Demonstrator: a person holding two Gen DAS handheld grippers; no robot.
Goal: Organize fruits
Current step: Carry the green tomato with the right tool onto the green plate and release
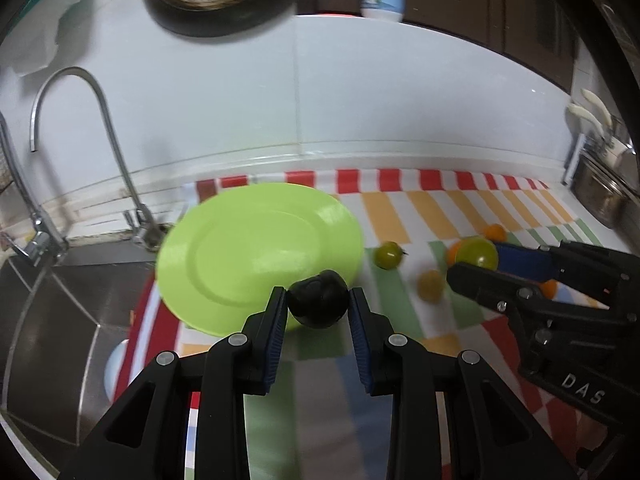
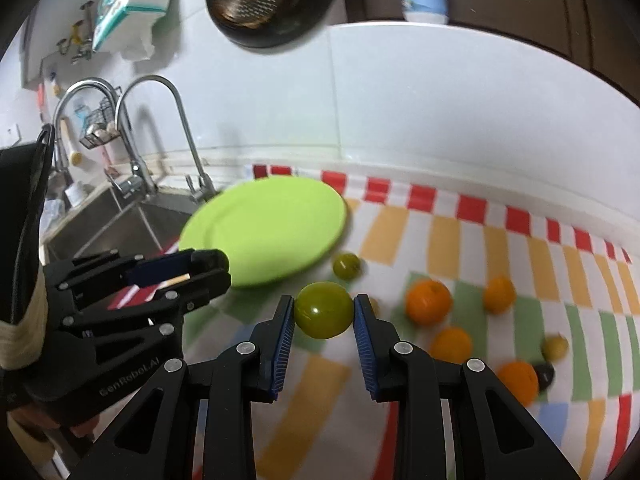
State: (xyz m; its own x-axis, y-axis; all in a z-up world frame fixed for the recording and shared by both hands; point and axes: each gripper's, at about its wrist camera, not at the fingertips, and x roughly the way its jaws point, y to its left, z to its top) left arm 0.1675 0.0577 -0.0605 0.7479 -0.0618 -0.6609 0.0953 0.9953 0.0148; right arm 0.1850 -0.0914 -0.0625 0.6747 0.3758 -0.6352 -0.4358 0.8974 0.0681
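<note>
Both claws were loaded. Left claw [image 1: 319, 300] was clamped on a dark, near-black round fruit [image 1: 318, 299], its two blue pads pressed to either side, and it hung over the near rim of the lime-green plate [image 1: 240, 248]. Seen from the right wrist camera, the left claw [image 2: 208, 266] hovered at that plate's [image 2: 272, 220] near-left edge. Right claw [image 2: 324, 314] gripped a large green fruit [image 2: 324, 316] between its pads, just off the near edge of the plate and above the striped cloth [image 2: 440, 240] that covered the table. From the left wrist camera the same green fruit [image 1: 476, 254] sat in the right claw [image 1: 474, 260], well to the right of the plate.

Nothing lay on the plate itself. A smaller green fruit [image 2: 346, 266] rested on the cloth just beside the plate's right rim. Farther right of the plate lay the loose fruit: a large orange [image 2: 428, 302], a second orange [image 2: 498, 294] beyond it, a third [image 2: 452, 345] nearer, and a fourth [image 2: 518, 382] nearest. A yellowish fruit [image 2: 555, 347] and a small dark fruit [image 2: 545, 374] sat past those, the dark one touching the fourth orange. Left of the plate stood a steel sink [image 2: 116, 216] with curved taps [image 2: 160, 120] behind it.
</note>
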